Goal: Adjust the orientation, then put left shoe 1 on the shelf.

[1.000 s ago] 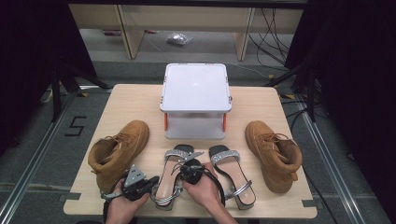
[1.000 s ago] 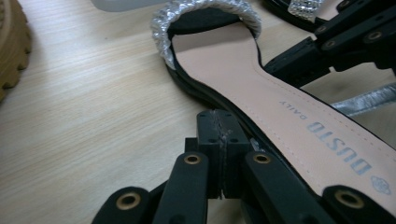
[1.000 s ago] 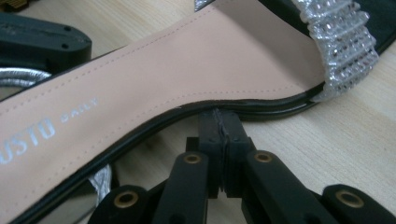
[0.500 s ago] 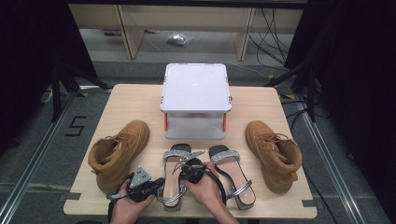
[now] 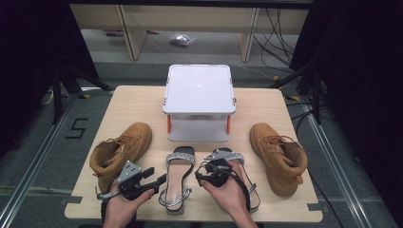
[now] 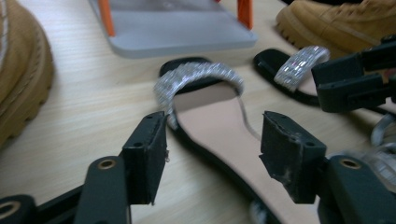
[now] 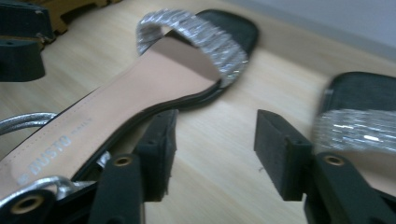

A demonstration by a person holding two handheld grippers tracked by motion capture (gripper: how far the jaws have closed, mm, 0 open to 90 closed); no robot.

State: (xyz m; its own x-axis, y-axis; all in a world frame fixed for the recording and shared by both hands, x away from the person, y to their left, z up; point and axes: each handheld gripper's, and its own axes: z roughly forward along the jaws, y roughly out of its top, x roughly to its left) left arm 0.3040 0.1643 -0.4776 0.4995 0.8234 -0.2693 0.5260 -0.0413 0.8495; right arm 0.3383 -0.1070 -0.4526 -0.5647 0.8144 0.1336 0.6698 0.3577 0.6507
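1. Near the table's front edge, seen from the high view, the left sandal [image 5: 178,178] is flanked by both grippers; their jaws have just been opening, nothing between them.
2. Ahead of the left gripper [image 6: 212,147], parted jaws frame the sandal, apparently released.
3. Between the sandals, the right gripper [image 7: 212,140] is held apart over bare table [image 7: 224,177].

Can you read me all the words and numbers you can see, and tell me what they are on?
"5": black floor marking left of the light wooden table.
"BUSTO": printed on the beige insole of the black sandal with the glittery silver strap; smaller letters beside it are too blurred.
Faint mark on the white box lid: unreadable.
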